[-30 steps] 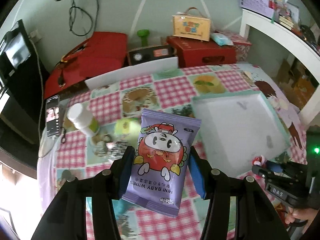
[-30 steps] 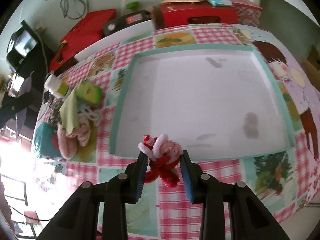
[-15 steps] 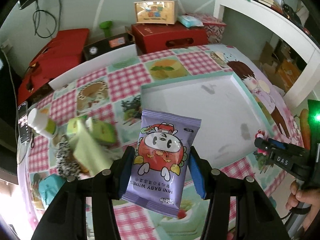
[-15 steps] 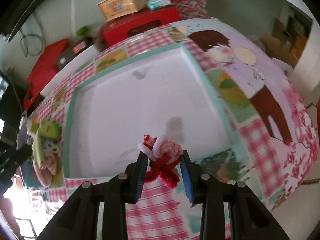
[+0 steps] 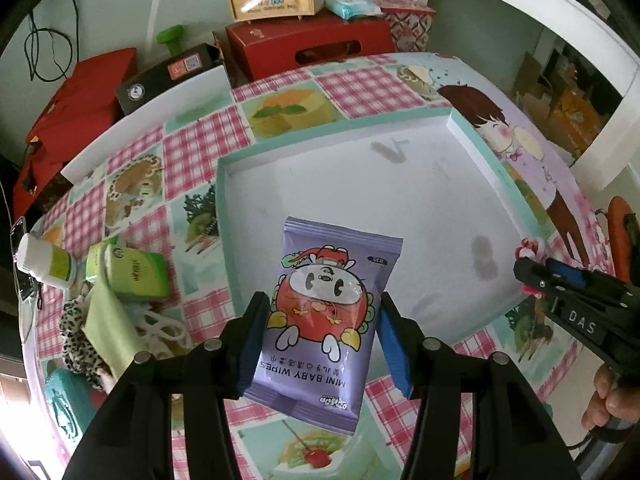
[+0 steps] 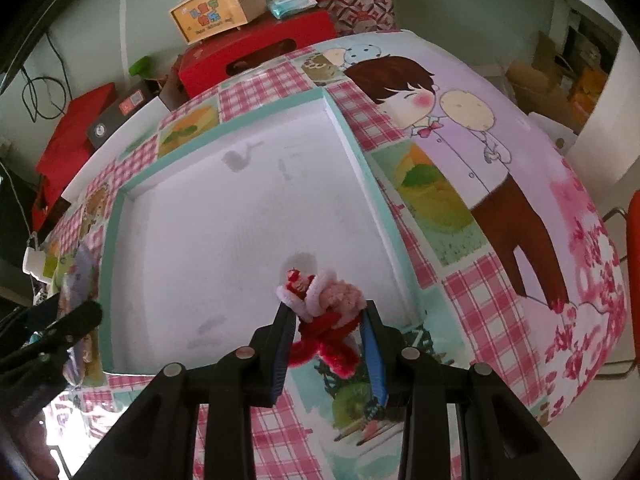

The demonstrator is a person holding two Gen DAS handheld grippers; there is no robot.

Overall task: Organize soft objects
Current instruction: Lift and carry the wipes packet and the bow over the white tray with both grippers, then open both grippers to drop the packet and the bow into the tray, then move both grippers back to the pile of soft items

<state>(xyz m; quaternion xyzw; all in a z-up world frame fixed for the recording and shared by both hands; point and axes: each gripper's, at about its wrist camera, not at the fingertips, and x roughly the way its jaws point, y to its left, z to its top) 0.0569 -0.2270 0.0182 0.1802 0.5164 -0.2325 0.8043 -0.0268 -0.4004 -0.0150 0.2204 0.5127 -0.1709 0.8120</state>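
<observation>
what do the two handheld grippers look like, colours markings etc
Both are matte black plastic with two angular, strutted fingers, round silver bolt heads at the joints, and flat blue pads on the inner faces. The left gripper and the right gripper look like the same model. From the left wrist view, the right one's body carries a small label reading DAS in white letters. No cables or sleeves are visible.

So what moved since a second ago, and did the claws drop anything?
Both hands swung across from the pile side until they were over the white tray. The left claw carries the wipes pack; the right claw carries the fuzzy red and pink toy. Nothing was dropped: both grips are the same. The pile of soft things stayed put.
</observation>
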